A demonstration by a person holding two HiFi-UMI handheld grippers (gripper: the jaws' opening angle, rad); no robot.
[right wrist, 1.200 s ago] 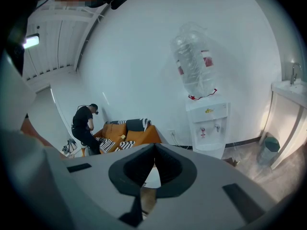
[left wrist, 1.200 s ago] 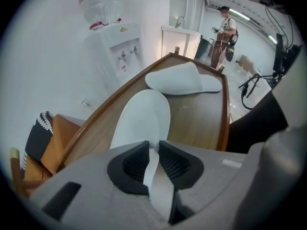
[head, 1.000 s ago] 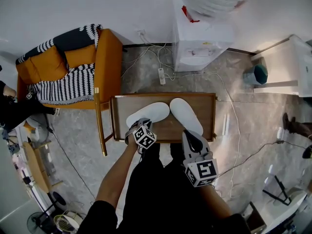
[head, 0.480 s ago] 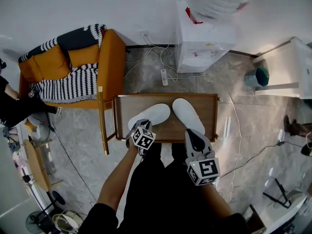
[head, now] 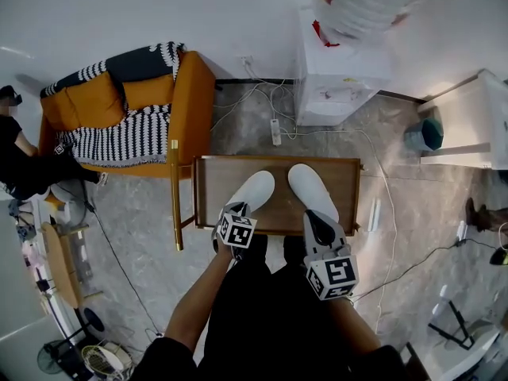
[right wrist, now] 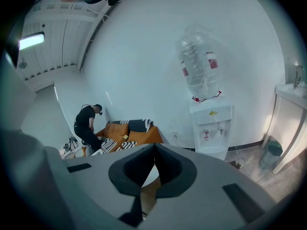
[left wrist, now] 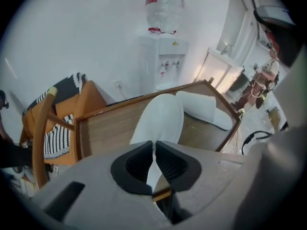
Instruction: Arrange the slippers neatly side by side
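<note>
Slippers are both on the wooden table (head: 208, 187), toes near each other and heels splayed, so they're not parallel yet. The left gripper (head: 232, 211) has just been closing, and its jaws pinch the thin heel edge of the left slipper (head: 252, 190). The right gripper (head: 319, 222) has its jaws pressed together with nothing in them that I can see, tip parked at the heel of the right slipper (head: 309, 187).

My worry: that's a skimpy bite on floppy material. Swinging the heel round could let it slide out, or shove the toe into the other slipper and knock that one crooked.

Both heels are covered by the grippers from above. I also can't tell if the right tip actually touches its slipper — its own view is mostly wall.
</note>
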